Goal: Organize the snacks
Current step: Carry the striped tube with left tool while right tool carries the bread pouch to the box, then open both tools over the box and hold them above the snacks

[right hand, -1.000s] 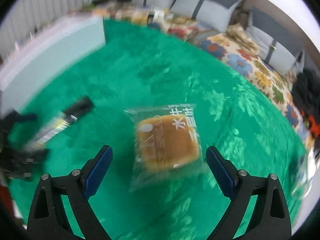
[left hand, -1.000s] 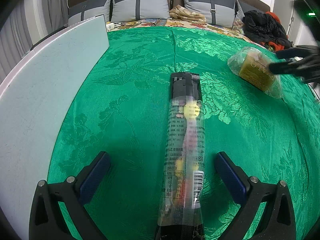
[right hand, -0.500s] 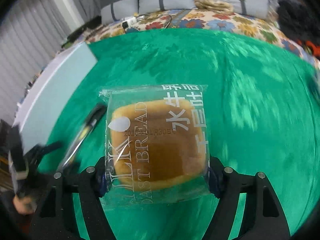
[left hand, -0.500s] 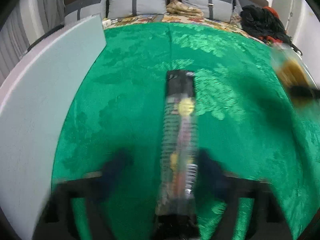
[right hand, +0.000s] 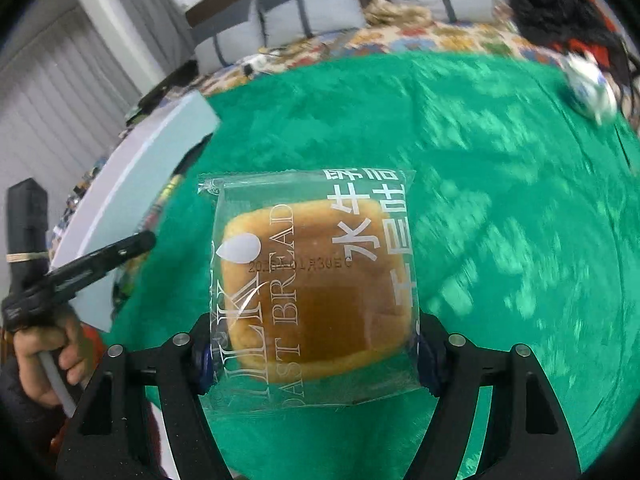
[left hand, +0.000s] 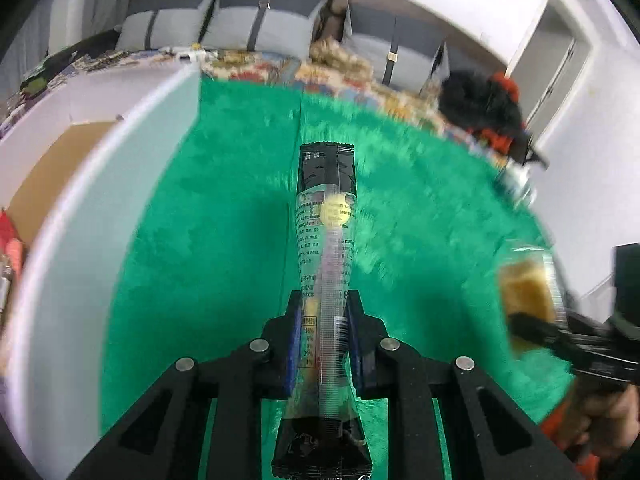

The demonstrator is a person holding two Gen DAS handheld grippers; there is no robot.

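Both snacks gripped and off the green cloth; neither is in the box yet.

Left gripper (left hand: 325, 344) pinches the long stick pack (left hand: 326, 272) near its lower end, jaws pressed tight on it, pack pointing away over the cloth (left hand: 224, 240), right of the box (left hand: 100, 216). Right gripper (right hand: 312, 354) clamps the bread pack (right hand: 312, 292) by its sides, further right of the box. Box wall is just left of both; its interior is barely visible. Judged: pick-up done, carry and drop remain. One small white item (right hand: 590, 88) lies at the far edge, well away from the box.
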